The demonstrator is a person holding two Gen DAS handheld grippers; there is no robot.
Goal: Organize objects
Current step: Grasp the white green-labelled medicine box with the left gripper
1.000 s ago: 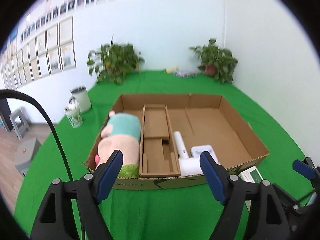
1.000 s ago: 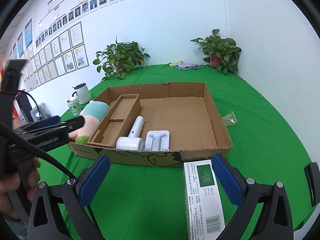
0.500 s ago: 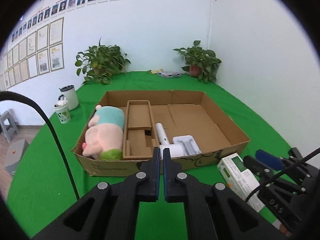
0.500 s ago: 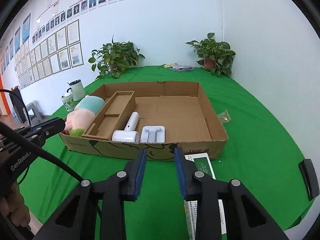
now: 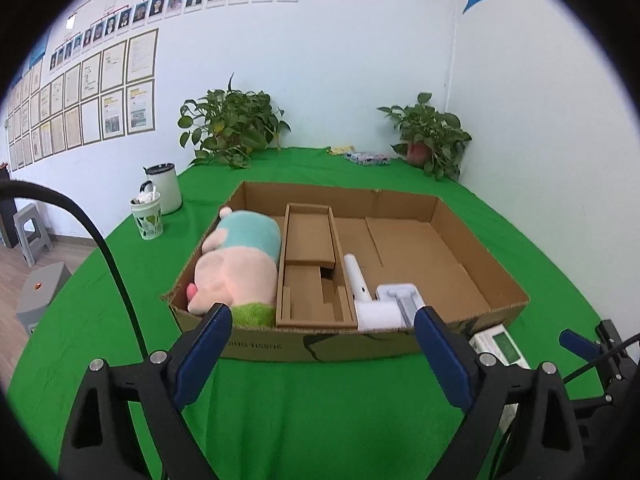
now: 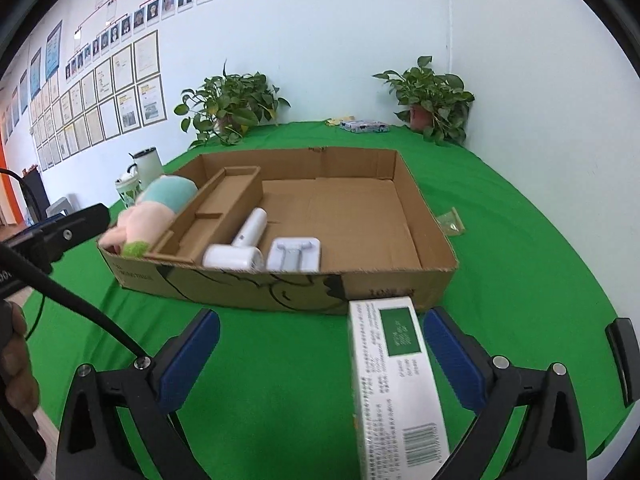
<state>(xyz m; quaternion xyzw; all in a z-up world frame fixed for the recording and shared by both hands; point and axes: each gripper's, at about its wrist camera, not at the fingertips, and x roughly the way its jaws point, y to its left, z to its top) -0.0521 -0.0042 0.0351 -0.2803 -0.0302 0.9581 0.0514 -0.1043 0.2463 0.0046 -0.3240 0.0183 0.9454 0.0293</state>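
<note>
Both grippers are springing wide open again after snapping shut empty, left gripper (image 5: 322, 328) facing the cardboard box (image 6: 436, 276), right gripper (image 6: 320, 338) straddling but not clamping the green-and-white carton (image 6: 396, 376) on the worktop (image 6: 280, 380), probably readying its pickup.

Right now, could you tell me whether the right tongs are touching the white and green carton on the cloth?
Apart. In the right wrist view, the right tongs stand wide open around the carton, with green cloth visible on both sides between pads and carton.
</note>
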